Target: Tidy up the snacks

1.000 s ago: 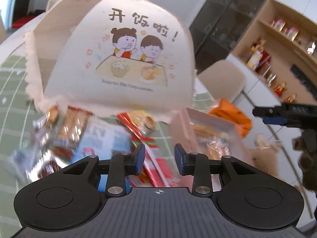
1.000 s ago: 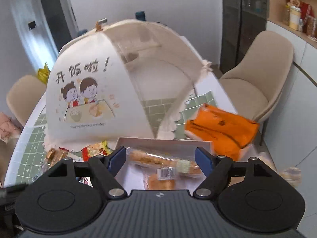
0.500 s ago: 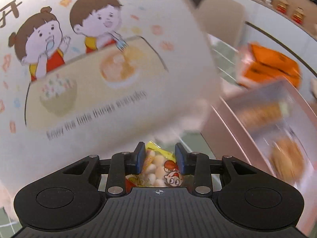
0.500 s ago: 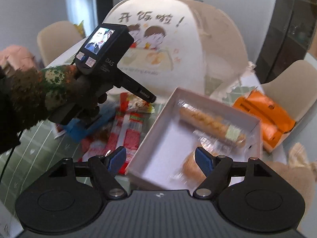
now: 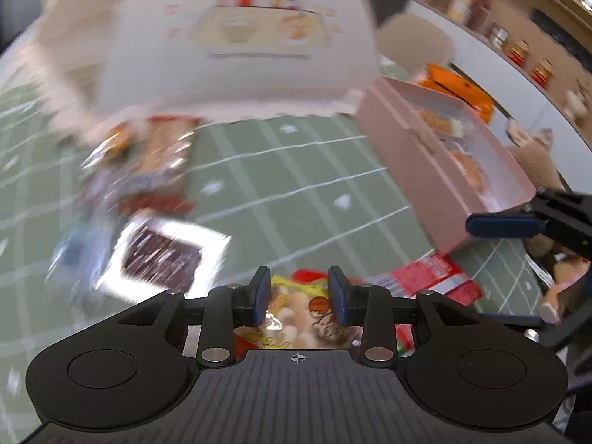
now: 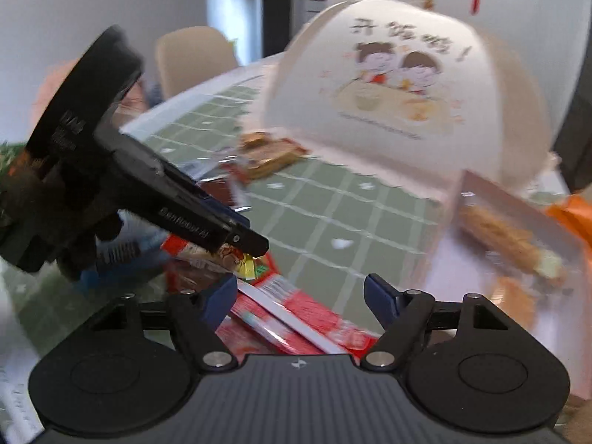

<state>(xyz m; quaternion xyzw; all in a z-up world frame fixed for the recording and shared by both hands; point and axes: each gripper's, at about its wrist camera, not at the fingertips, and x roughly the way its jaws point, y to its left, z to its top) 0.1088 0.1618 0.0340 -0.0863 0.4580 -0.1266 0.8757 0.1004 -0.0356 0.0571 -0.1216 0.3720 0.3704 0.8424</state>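
Nearest in the left wrist view, the left gripper [image 5: 298,292] has a yellow snack bag [image 5: 296,310] between its jaws. The jaws have just been opening and stand narrow, close on either side of the bag; whether the pads press it cannot be told. In the right wrist view the same gripper [image 6: 255,244] points down at the bag [image 6: 236,259], low over the bench [image 6: 333,214].

The right gripper [image 6: 300,296] has its jaws wide with nothing between them, above a red packet [image 6: 292,318] that lies flat on the green checked bench. In the left wrist view, the red packet [image 5: 429,277] lies to the right of the yellow bag.

Further off on the left lies a blurred heap of snacks [image 5: 148,170], among them a white pack with a dark picture [image 5: 162,255].

To the right stands a pink box [image 5: 407,140]. It holds a long wrapped pastry [image 6: 507,236] and a round one [image 6: 518,296]. An orange pouch [image 5: 458,88] lies beyond the box.

Farthest, a white food cover [image 6: 399,85] printed with two cartoon children stands on the bench, its edge just behind the heap.
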